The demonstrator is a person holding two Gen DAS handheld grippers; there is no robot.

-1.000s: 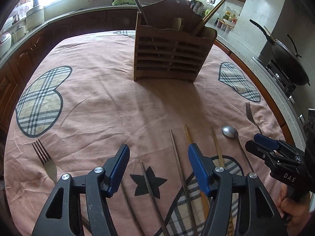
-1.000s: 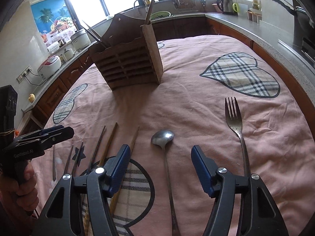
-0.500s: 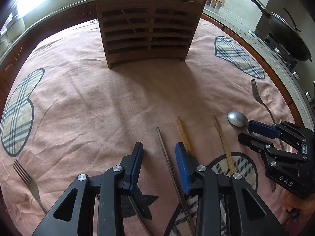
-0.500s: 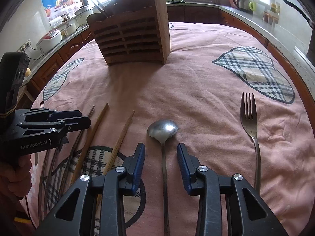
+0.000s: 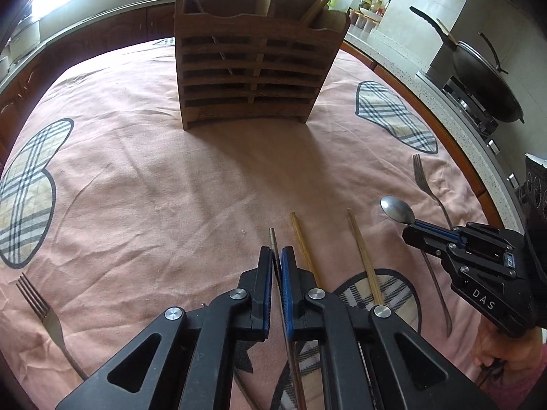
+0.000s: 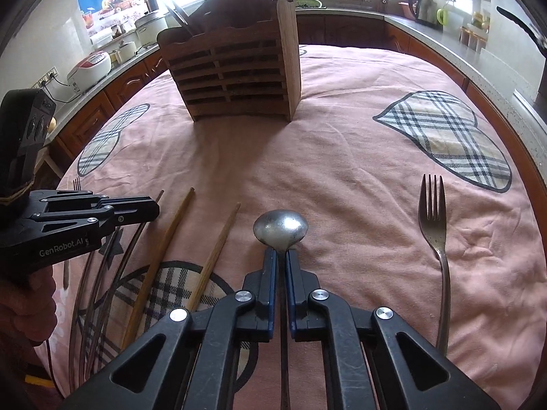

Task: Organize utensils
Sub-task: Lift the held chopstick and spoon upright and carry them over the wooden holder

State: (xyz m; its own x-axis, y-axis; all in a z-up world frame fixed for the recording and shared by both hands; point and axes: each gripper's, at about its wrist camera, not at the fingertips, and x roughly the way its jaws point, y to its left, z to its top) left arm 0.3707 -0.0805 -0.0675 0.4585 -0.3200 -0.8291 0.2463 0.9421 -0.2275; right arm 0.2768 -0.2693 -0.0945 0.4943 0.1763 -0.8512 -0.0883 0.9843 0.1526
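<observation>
A kitchen is wrapping around the scene, with a counter (image 6: 441,39) running under bright windows and a dark wok (image 5: 485,82) sitting on a stove to the right. A pink tablecloth (image 5: 171,188) with plaid heart patches is covering the table. A slatted wooden utensil holder (image 5: 254,68) is standing upright at the far middle of the cloth, with chopsticks leaning out of its compartments.

Near the front edge, the left gripper (image 5: 277,263) is pinching a thin metal chopstick (image 5: 272,237) between nearly closed blue pads, the tip poking out ahead. Two wooden chopsticks (image 5: 301,239) are lying just beside it on the right. The right gripper (image 6: 280,263) is clamping narrowly on the neck of a metal spoon (image 6: 280,229), whose bowl is resting on the cloth. One fork (image 6: 436,218) is lying to the right of the spoon, and another fork (image 5: 37,304) is lying well apart at the left edge.
</observation>
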